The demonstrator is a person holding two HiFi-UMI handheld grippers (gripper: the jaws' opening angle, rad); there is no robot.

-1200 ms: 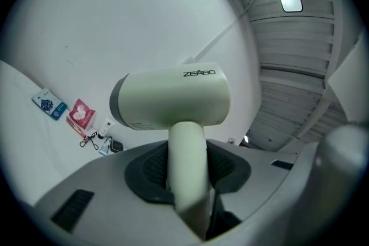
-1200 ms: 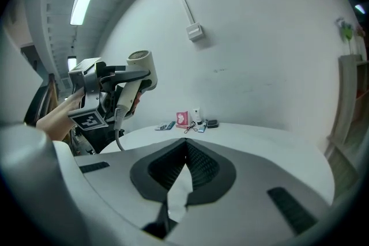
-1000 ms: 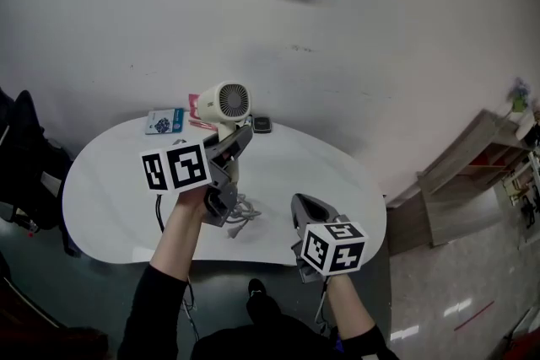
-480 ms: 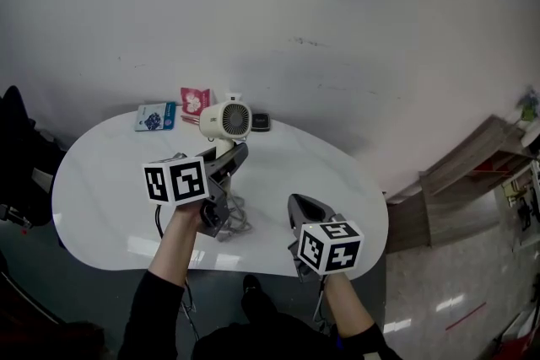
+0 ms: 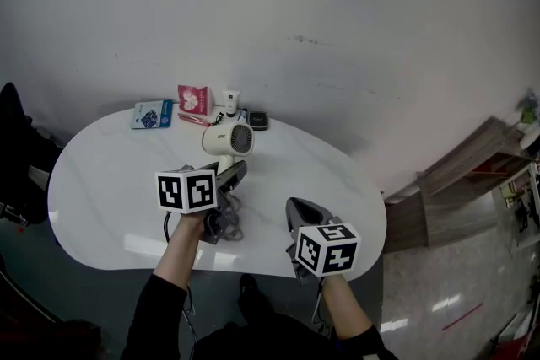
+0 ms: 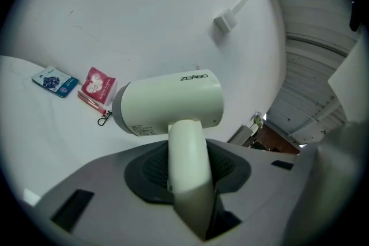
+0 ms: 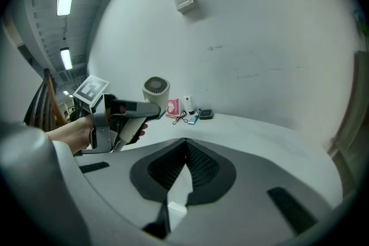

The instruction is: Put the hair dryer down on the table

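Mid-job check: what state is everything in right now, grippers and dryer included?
hair dryer: held by its handle, above the table.
left gripper: shut on the hair dryer.
right gripper: shut, empty.
cord: bunched on the table.
white tube: standing upright.

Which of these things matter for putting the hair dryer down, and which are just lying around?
Part of the job: hair dryer, left gripper clamped on its handle, white table.
Just lying about: blue packet, pink packet, small white tube, dark case, all by the wall.
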